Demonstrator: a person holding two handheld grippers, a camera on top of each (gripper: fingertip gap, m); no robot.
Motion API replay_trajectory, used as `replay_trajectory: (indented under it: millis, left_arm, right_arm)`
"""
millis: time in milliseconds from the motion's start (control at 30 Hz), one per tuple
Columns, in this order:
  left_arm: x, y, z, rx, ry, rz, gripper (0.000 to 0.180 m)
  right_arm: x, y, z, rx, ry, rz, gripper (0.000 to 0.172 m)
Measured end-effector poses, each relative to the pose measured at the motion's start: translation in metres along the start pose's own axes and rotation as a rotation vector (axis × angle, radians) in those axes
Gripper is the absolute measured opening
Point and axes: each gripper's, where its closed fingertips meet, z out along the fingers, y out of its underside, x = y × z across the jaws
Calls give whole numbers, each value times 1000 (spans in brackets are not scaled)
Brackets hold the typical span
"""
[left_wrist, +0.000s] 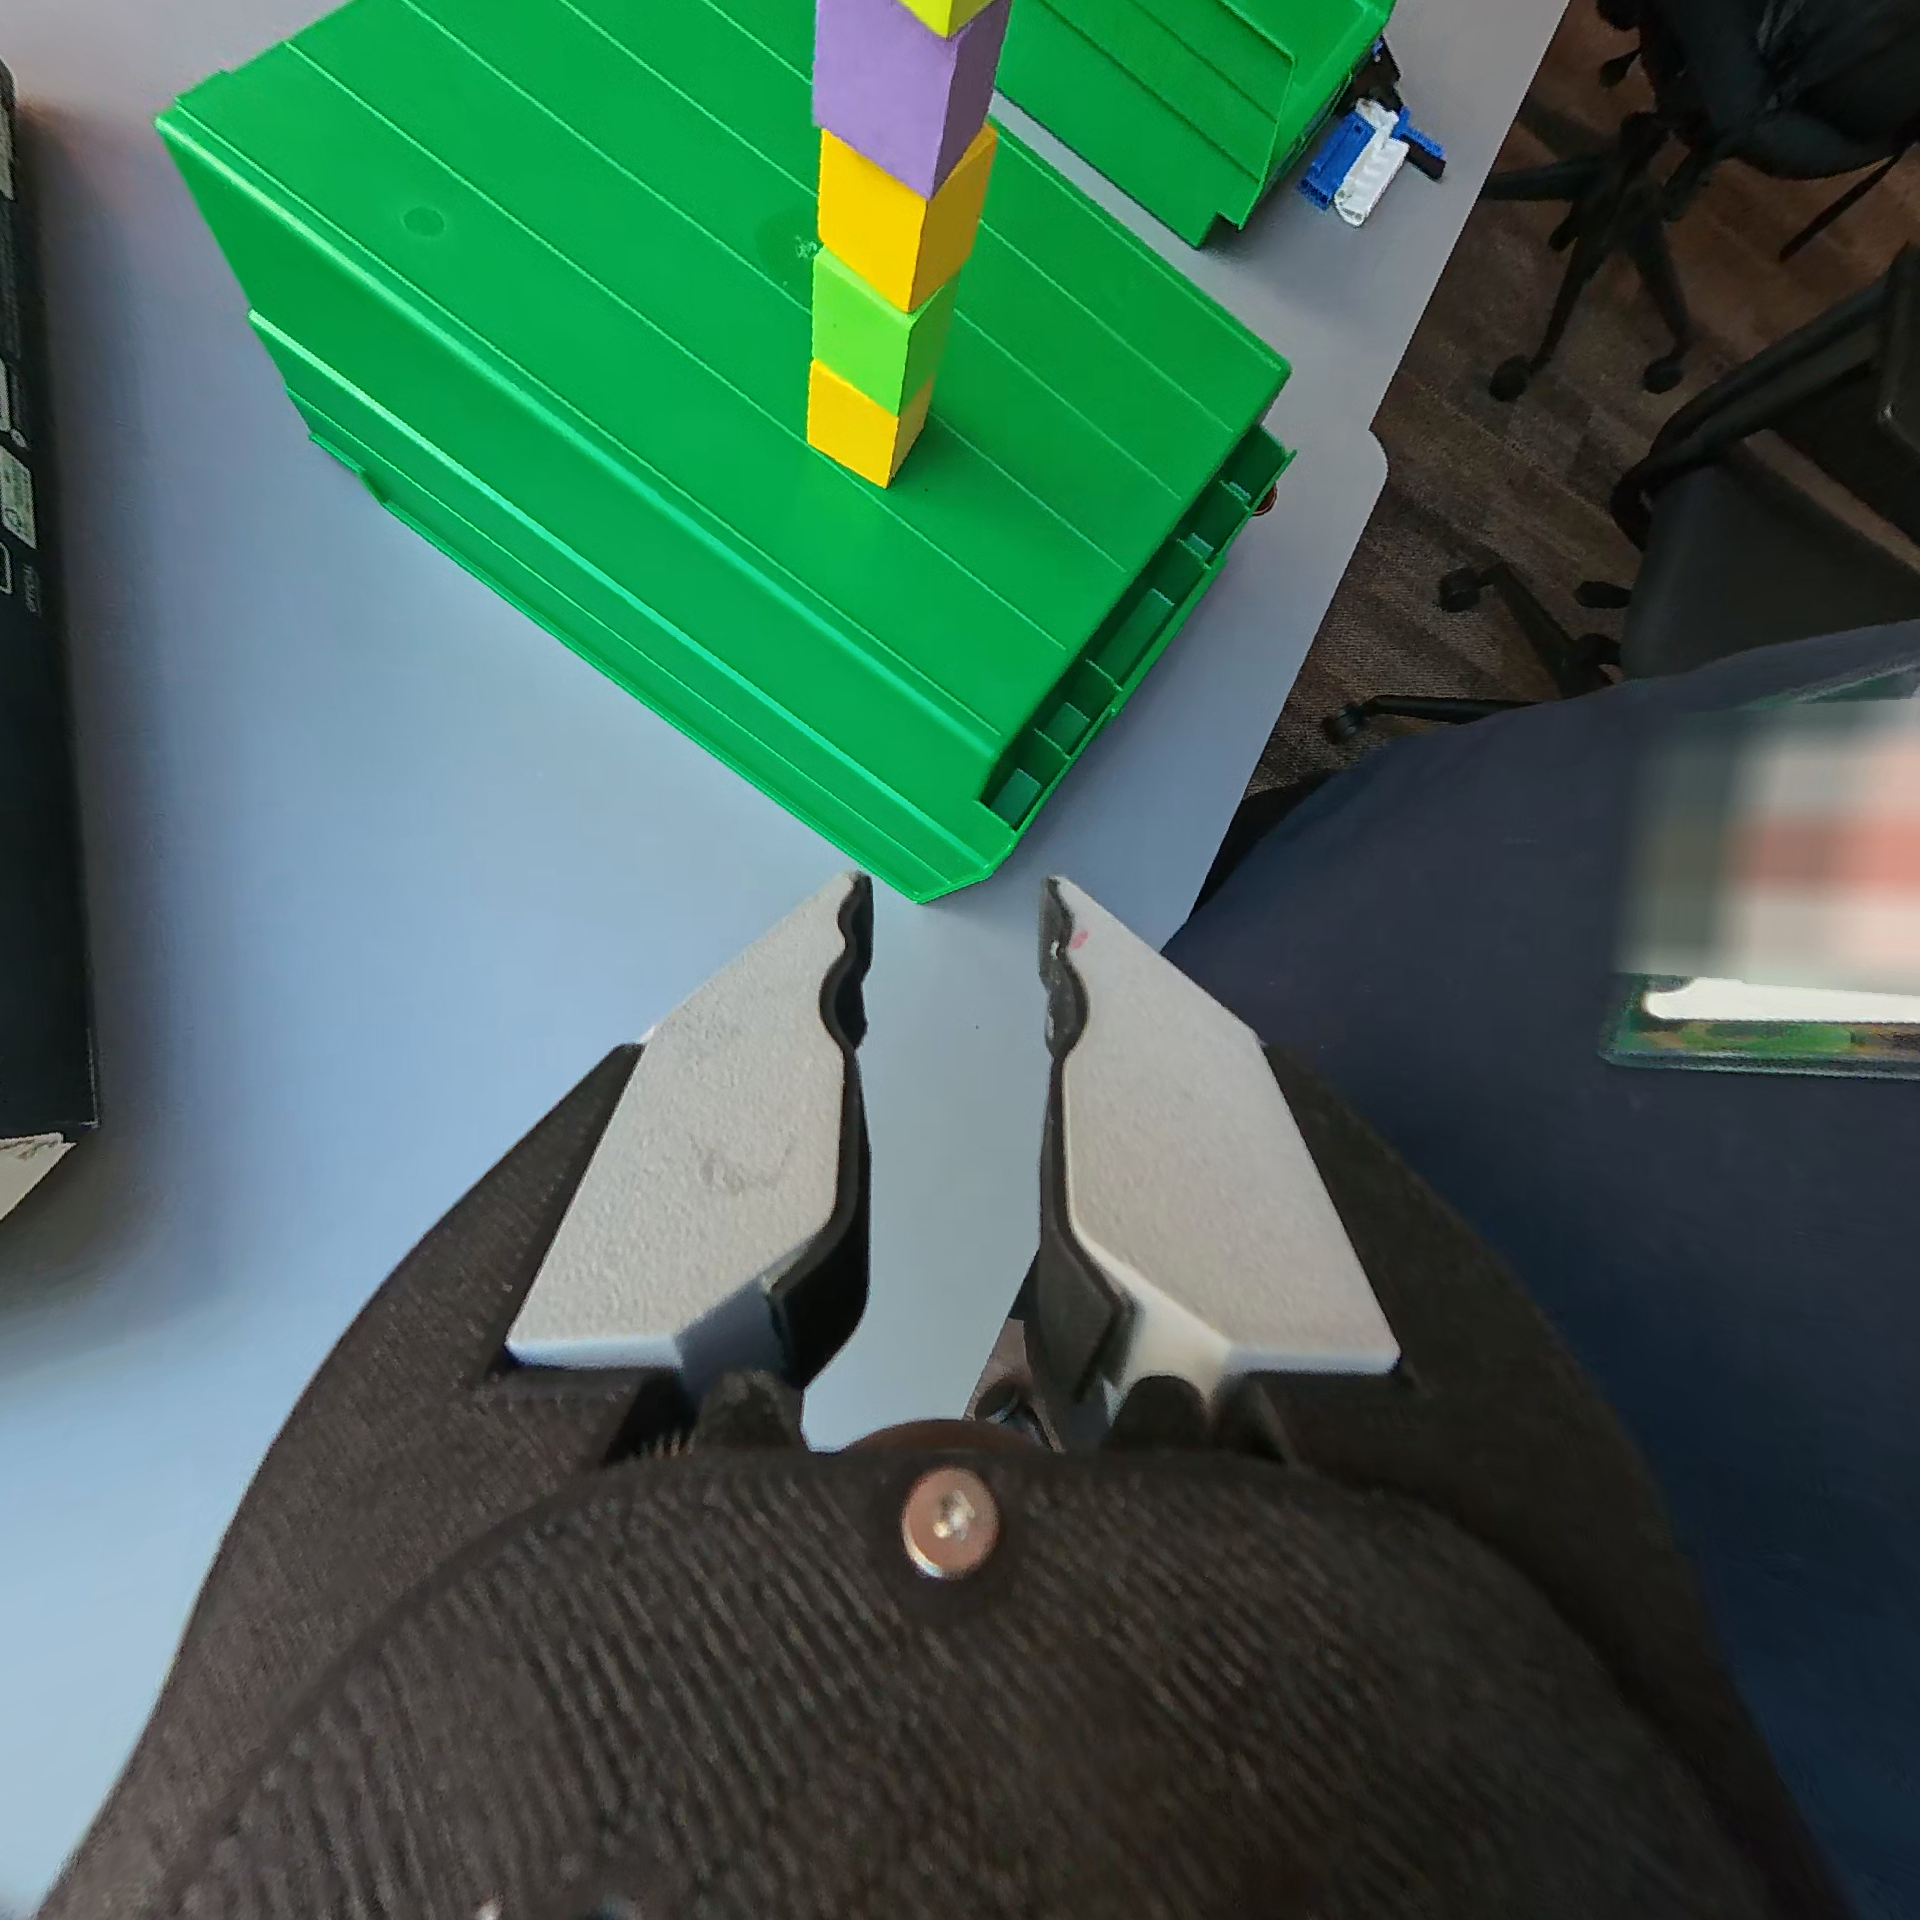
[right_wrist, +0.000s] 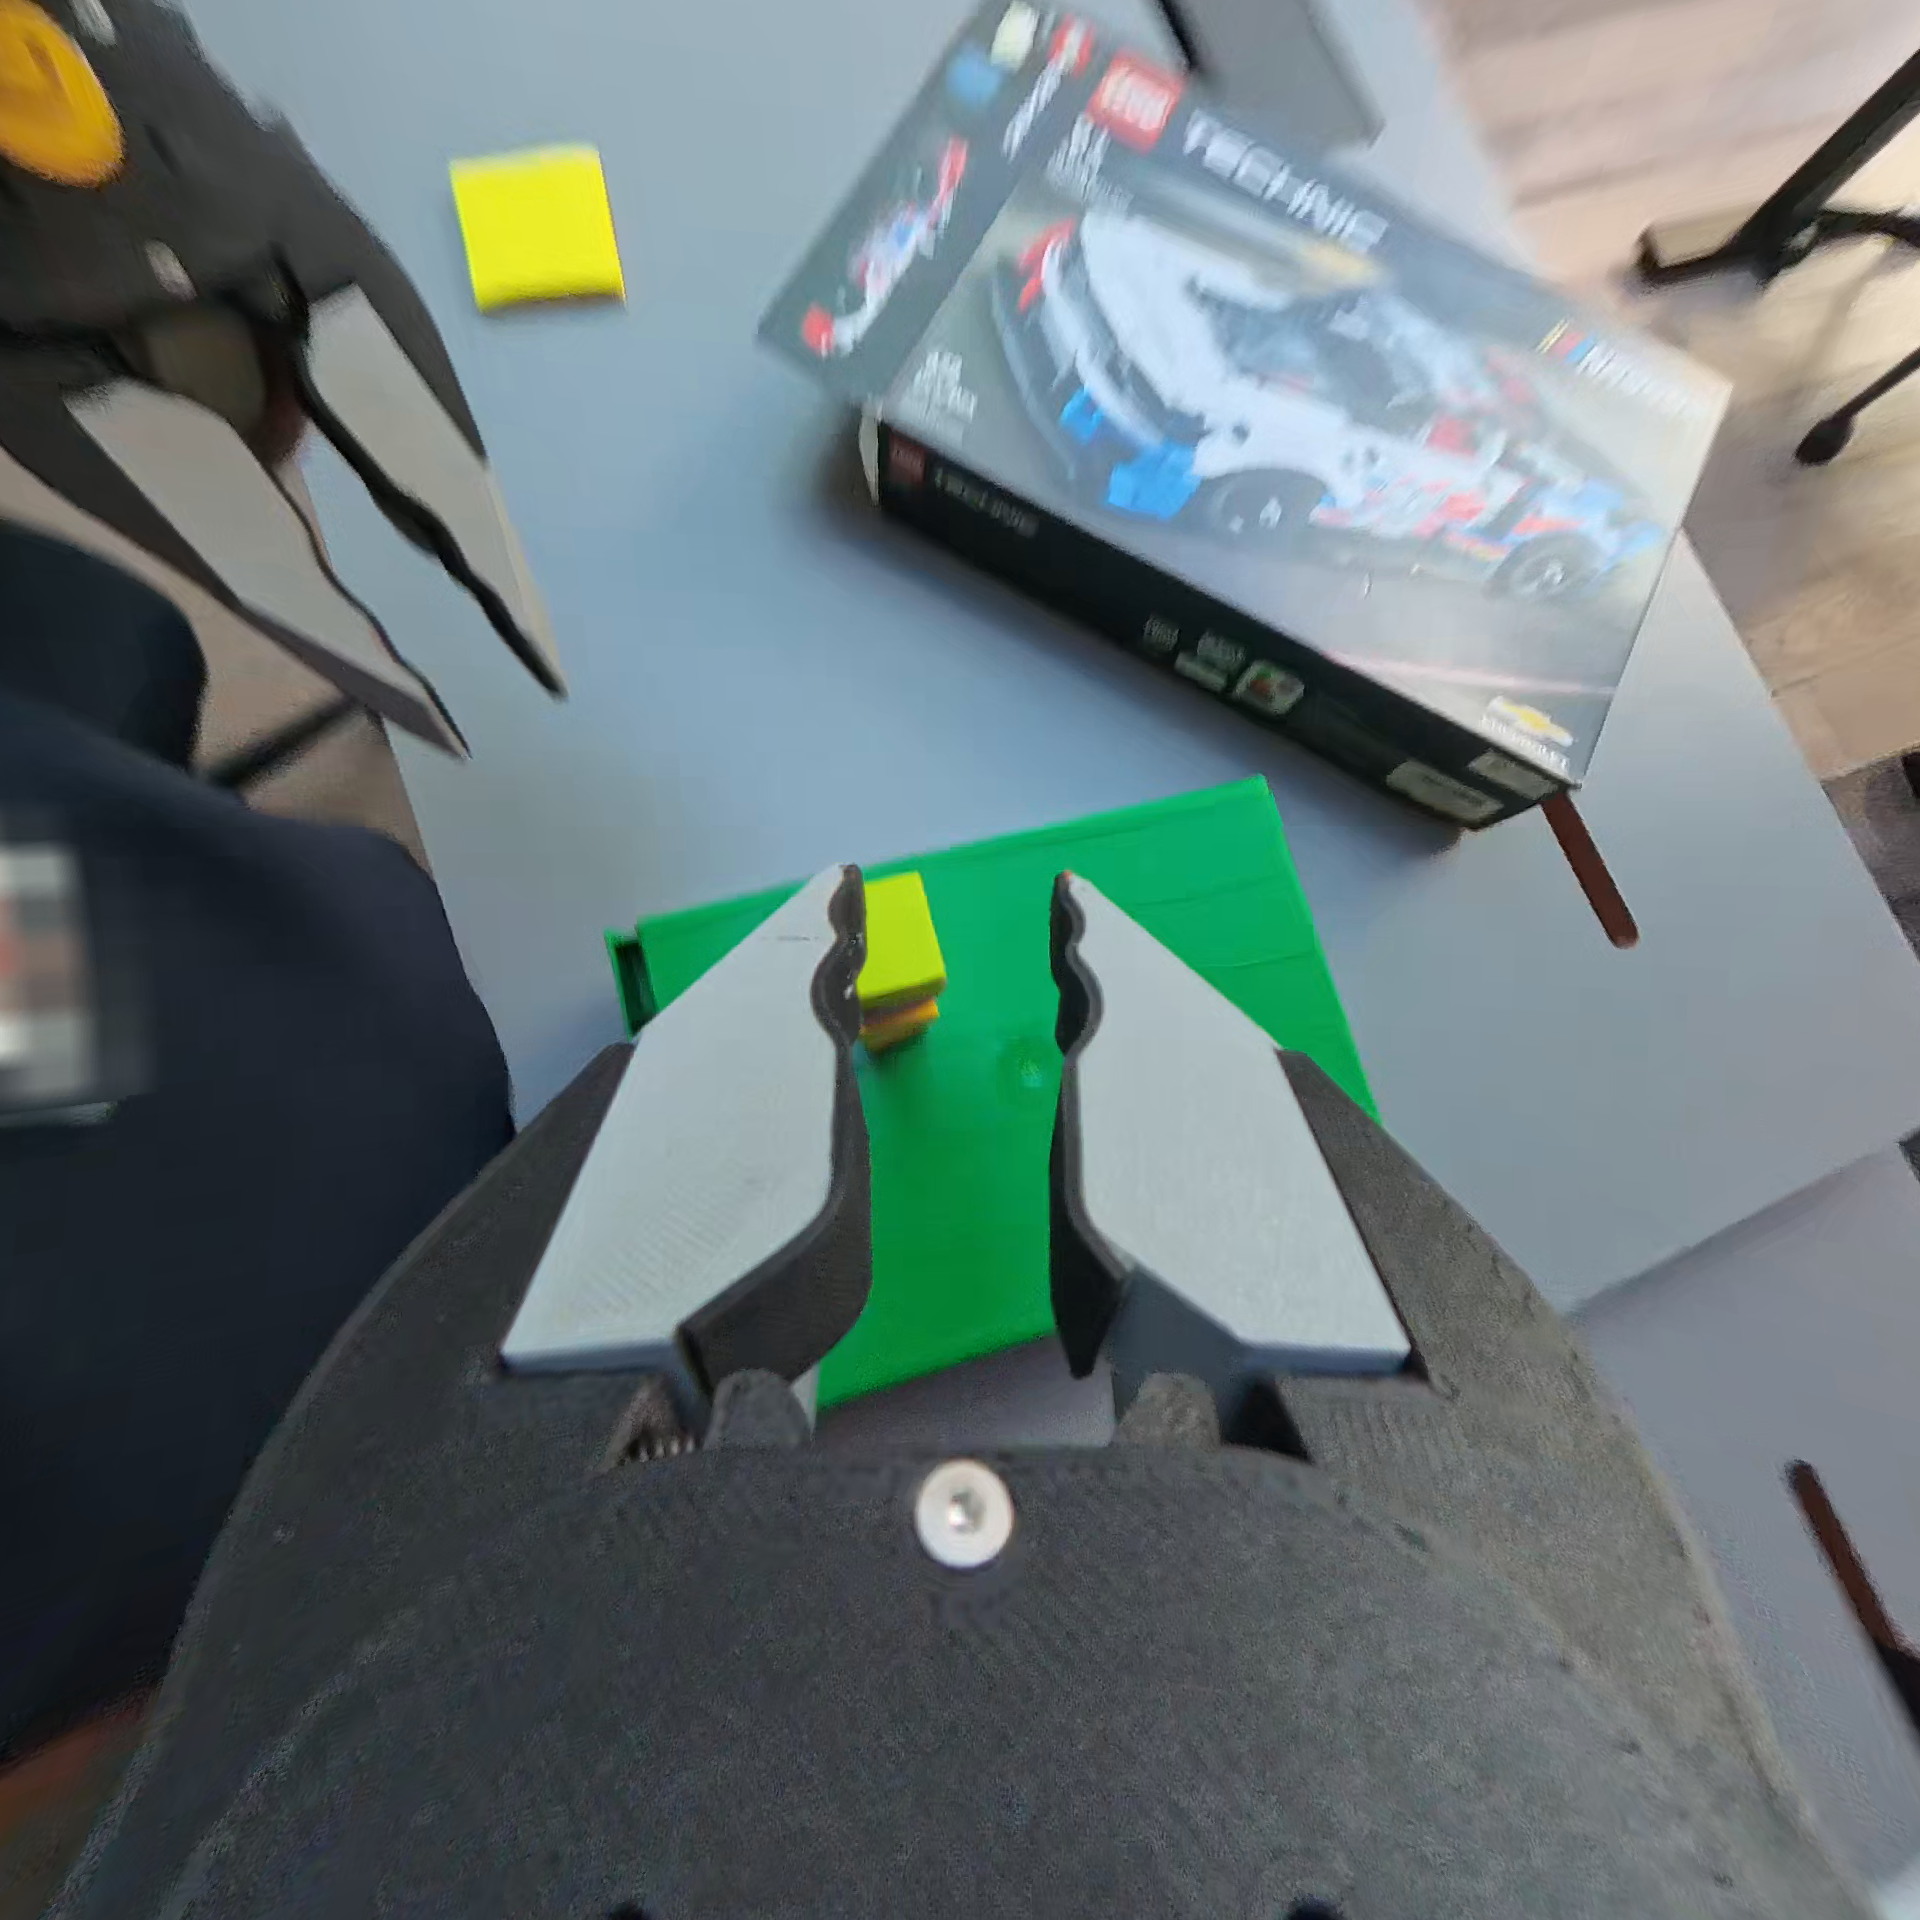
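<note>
Left wrist view: a pale grey-blue table (left_wrist: 343, 727) is being shown, with a dark box (left_wrist: 42, 623) lying along its left edge. An upturned green bin (left_wrist: 644, 436) is sitting in the middle, and a tower of blocks (left_wrist: 894, 239) is standing upright on it: yellow at the foot, then green, yellow, purple, and a yellow-green one cut off by the frame. A second green bin (left_wrist: 1195, 104) is seen behind, with small blue and white bricks (left_wrist: 1361, 166) beside it. To the right, brown carpet and black office chairs (left_wrist: 1662, 260) are being seen, with a dark blue garment (left_wrist: 1558, 1143) close by. The left gripper (left_wrist: 956, 894) is being held partly open over bare table, near the bin's corner, with nothing between its fingers.

In the blurred right wrist view, a flat yellow piece (right_wrist: 535, 223) is lying on the table, far left of a boxed car kit (right_wrist: 1299, 436). The right gripper (right_wrist: 956, 883) is being held partly open above the tower; the top block is seen just beside the left pad, whether touching cannot be told, and a clear gap is left to the other pad.
</note>
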Motion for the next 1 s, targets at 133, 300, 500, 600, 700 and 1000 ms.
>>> replay_trajectory:
  millis: [133, 300, 500, 600, 700, 1000]
  left_arm:
    - [-1, 5, 2, -18, 3, -17, 29]
    - [-3, 10, 5, -47, 12, -31, 28]
    - [-2, 5, 11, -63, 27, -42, 27]
    - [-2, 2, 11, -64, 23, -33, 27]
    - [-1, 3, 11, -70, 22, -37, 26]
    - [-1, 9, 6, -74, 10, -50, 26]
  right_arm:
    - [-19, 24, 3, 76, -11, 131, 27]
    - [-61, 72, 30, -57, -38, 86, 20]
    - [-102, 88, 63, -150, -151, 11, 0]
    - [-107, 81, 72, -122, -170, 10, 0]
    - [-91, 81, 83, -136, -115, 8, 0]
    - [-28, 94, 93, -165, 68, 130, 0]
